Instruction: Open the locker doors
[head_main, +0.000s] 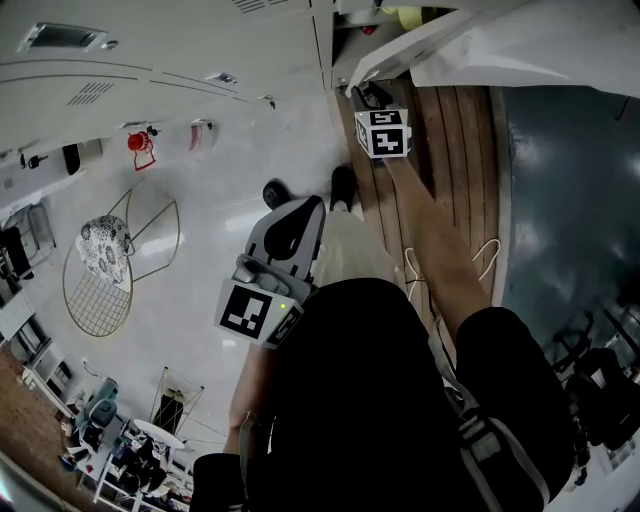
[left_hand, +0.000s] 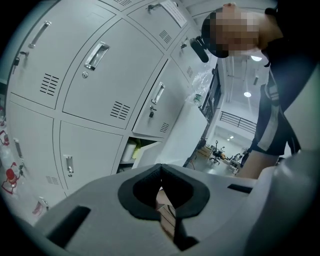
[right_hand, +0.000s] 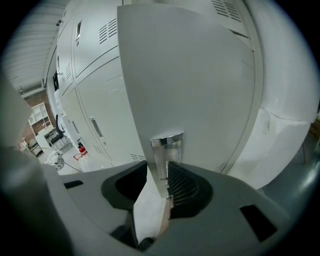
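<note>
Nearest to the head camera is the person's dark clothing (head_main: 380, 400), which fills the lower part from 4 to 7 o'clock. Just above it, a little toward 9 o'clock from the centre, the left gripper (head_main: 300, 225) is held over the pale floor (head_main: 200, 200). In its own view the left gripper (left_hand: 160, 167) has its jaws clenched together, tip against tip, with nothing between them.

From the clothing a bare forearm (head_main: 440, 250) stretches toward 12 o'clock, over wooden boards (head_main: 450, 140), to the right gripper (head_main: 365, 100). This one is at the edge of a white locker door (head_main: 450, 45) that stands swung open at 1 o'clock.

In the right gripper view the right gripper (right_hand: 159, 165) has the edge of this locker door (right_hand: 190, 75) between its jaws, just under the chrome handle (right_hand: 167, 142). The pads seem to press on both faces of the door, though the wide lens makes the contact hard to judge.

Farther away, at 9 o'clock in the head view, a round wire frame (head_main: 100, 270) lies on the floor. Behind the left gripper stands the bank of grey lockers (left_hand: 95, 75), most of them closed. At 7 o'clock from that view's centre one compartment (left_hand: 131, 150) is open.
</note>
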